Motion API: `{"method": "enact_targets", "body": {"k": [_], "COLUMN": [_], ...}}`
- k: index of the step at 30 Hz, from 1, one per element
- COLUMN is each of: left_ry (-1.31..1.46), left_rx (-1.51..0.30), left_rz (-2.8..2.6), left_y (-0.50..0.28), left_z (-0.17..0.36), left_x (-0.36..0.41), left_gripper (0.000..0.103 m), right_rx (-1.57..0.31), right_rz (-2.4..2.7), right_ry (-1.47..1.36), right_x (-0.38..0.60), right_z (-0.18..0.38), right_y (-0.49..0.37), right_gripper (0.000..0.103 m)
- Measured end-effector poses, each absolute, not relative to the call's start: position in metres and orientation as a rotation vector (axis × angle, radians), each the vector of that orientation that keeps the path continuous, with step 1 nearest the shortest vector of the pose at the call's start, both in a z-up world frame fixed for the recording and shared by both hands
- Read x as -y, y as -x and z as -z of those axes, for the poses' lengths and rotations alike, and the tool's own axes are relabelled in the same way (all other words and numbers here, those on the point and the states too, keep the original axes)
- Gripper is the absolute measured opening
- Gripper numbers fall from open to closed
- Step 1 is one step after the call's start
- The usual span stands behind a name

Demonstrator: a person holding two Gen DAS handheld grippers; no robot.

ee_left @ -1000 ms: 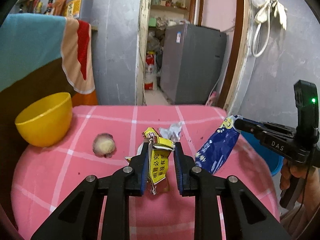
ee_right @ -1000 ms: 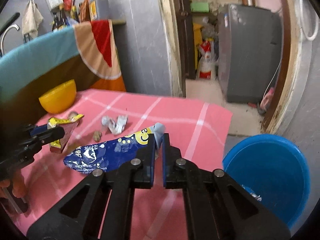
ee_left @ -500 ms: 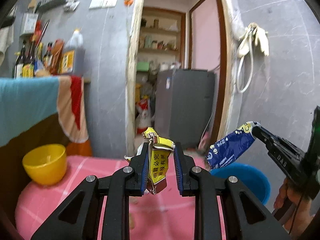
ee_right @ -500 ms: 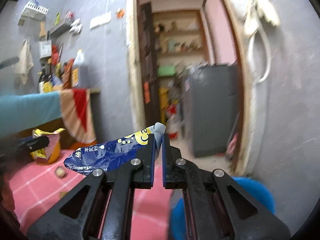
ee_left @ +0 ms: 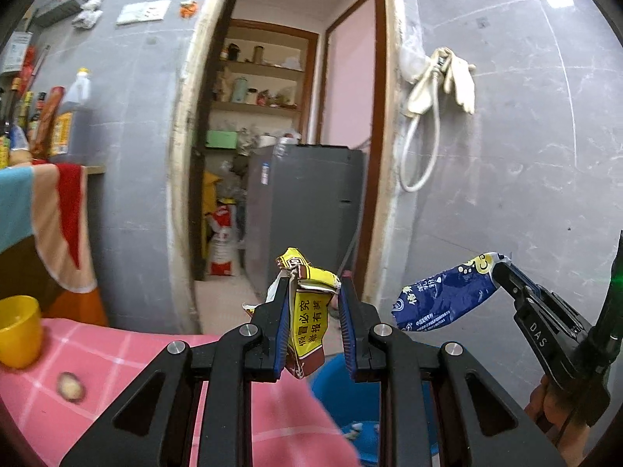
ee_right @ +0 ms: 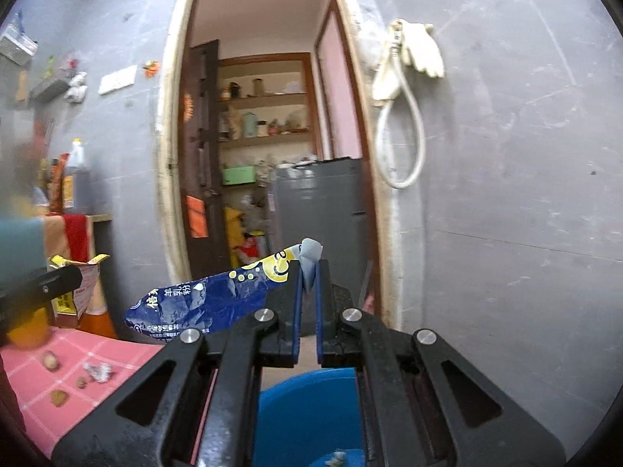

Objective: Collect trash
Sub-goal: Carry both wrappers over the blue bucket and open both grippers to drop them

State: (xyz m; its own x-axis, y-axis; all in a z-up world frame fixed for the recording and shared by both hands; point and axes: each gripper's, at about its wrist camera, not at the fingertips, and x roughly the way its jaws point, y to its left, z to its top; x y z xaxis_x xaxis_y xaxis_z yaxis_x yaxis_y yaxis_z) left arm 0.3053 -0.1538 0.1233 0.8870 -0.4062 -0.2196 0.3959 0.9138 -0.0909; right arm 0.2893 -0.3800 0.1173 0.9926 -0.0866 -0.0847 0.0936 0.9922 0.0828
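Now you carry two wrappers toward the bin, both lifted clear of the table.

Your left gripper (ee_left: 313,321) is clamped on the crumpled yellow wrapper (ee_left: 307,323), which stands upright between the pads; the pink tablecloth (ee_left: 117,354) lies at 8 o'clock below it, with a scrap (ee_left: 70,386) left there. At 6 o'clock sits the blue bucket (ee_left: 331,385), partly under the fingers. Your right gripper (ee_right: 308,284), level and pointing ahead, pinches the top corner of the blue wrapper (ee_right: 210,303), which trails toward 9 o'clock. Next, I judge, you tip each gripper down over the bucket and spread the jaws so both wrappers drop inside.
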Motion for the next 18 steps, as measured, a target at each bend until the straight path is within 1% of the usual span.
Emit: {"method": "enact_targets", "body": {"k": [7,12,18], "left_ry": [0.058,0.098,0.089], "left_rx": [-0.329,-0.474,-0.588], "left_rz": [0.477,0.523,0.541], "left_y": [-0.327,-0.354,-0.373], "left_z": [-0.108,-0.091,-0.070], "left_x": [0.193,0.213,0.232], "left_gripper": [0.020,0.020,0.020], "right_rx": [-0.176,-0.272,-0.377], "right_rz": [0.174,0.193,0.186], "right_ry": [-0.059,-0.046,-0.042], "right_x": [0.416,0.430,0.440], "right_z": [-0.101,-0.084,-0.066], "right_y": [-0.297,-0.310,-0.323], "right_gripper": [0.027,0.027,0.027]}}
